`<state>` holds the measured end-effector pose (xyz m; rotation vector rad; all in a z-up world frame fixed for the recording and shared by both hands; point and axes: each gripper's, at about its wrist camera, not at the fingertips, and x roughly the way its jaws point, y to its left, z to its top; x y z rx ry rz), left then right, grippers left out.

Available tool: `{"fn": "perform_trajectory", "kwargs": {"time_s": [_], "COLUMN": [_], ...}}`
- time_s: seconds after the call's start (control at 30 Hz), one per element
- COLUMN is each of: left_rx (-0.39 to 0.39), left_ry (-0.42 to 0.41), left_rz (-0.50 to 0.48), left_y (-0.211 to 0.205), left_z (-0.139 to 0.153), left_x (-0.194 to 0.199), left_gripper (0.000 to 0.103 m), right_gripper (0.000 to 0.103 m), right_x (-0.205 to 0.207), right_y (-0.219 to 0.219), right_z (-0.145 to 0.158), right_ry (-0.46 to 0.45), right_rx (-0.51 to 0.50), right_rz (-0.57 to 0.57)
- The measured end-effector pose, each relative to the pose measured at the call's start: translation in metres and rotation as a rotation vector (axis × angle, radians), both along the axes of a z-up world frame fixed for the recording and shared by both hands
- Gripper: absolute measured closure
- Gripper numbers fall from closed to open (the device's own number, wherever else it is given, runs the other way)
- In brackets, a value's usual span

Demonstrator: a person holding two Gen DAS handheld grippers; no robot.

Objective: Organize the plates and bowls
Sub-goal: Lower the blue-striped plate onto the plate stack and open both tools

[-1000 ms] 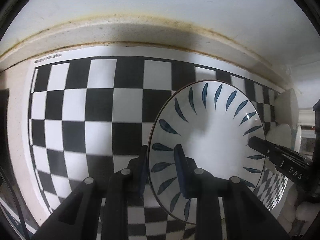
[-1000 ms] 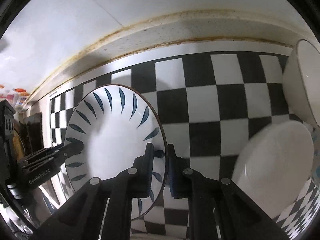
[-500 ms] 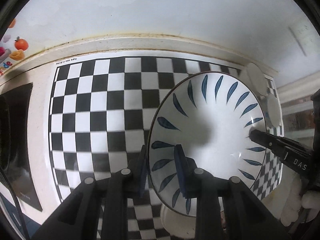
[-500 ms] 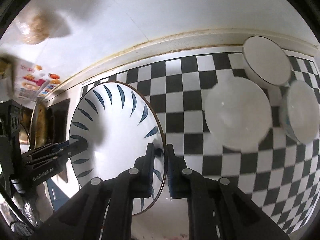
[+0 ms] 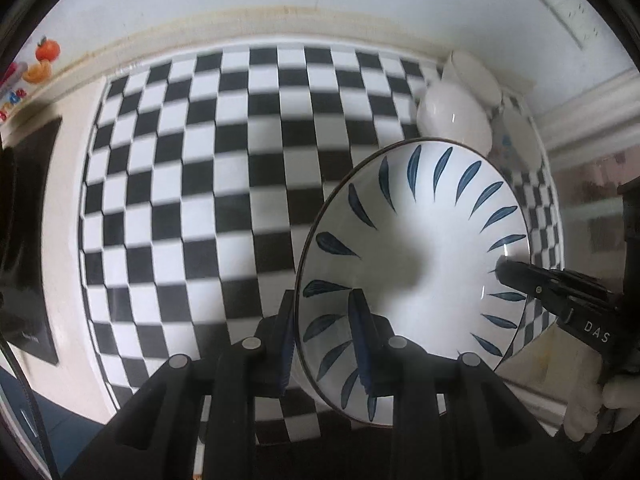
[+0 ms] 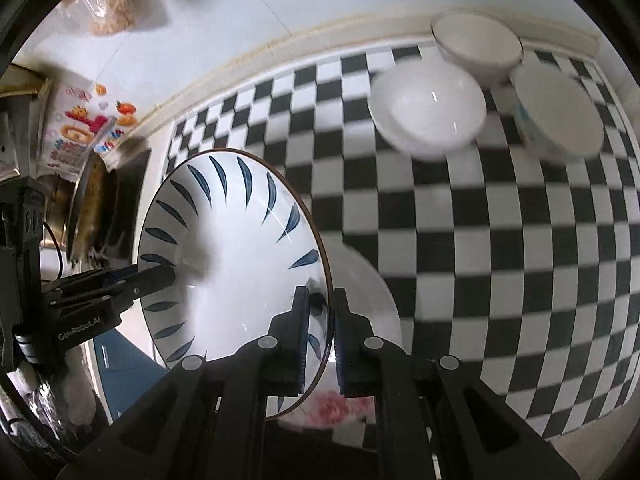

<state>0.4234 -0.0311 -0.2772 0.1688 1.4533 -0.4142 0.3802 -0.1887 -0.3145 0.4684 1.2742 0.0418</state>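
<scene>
A white plate with blue leaf marks (image 5: 420, 240) hangs tilted above the checkered mat (image 5: 200, 200), held from both sides. My left gripper (image 5: 324, 340) is shut on its left rim, one pad on each face. My right gripper (image 5: 505, 273) bites the opposite rim. In the right wrist view the same plate (image 6: 232, 260) fills the lower left, with my right gripper (image 6: 320, 332) shut on its right rim and my left gripper (image 6: 168, 273) clamped on the far edge.
Three bowls stand at the mat's back right: two white (image 6: 428, 108) (image 6: 476, 44) and one patterned (image 6: 556, 116). Another white dish (image 6: 372, 292) lies below the held plate. A pan (image 6: 92, 208) sits left of the mat (image 6: 500, 260). Gloved hands (image 5: 588, 412) grip the handles.
Both grippers have carried the plate up and back from the wall. Much more of the mat shows now, and the bowls have shrunk toward the back right corner.
</scene>
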Motion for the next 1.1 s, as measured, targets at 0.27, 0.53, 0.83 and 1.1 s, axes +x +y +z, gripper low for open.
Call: {"fn": "perform_trajectory", "kwargs": {"time_s": [0.27,0.53,0.83,1.1], "left_rx": [0.069,0.150,0.231,0.278], "left_ry": [0.097,0.101,0.098,0.090], "left_rz": [-0.011,-0.070,-0.090,-0.089], "left_y": [-0.011,-0.034,-0.049,-0.053], "left_z": [-0.050,-0.070,-0.082,-0.093], "left_x": [-0.022,-0.030,-0.033,-0.044], "left_gripper": [0.080,0.080,0.080,0.080], "right_gripper": [0.091,0.090,0.090,0.091], "right_x": [-0.028,-0.039,-0.031,-0.020], "right_y": [-0.005,-0.014,-0.009,-0.001], "right_z": [-0.059,-0.083,-0.092,-0.096], "right_ry": [0.098,0.143,0.165,0.198], "right_rx": [0.016,-0.001,-0.029,-0.062], "right_rz": [-0.004,0.007,0.037,0.060]}}
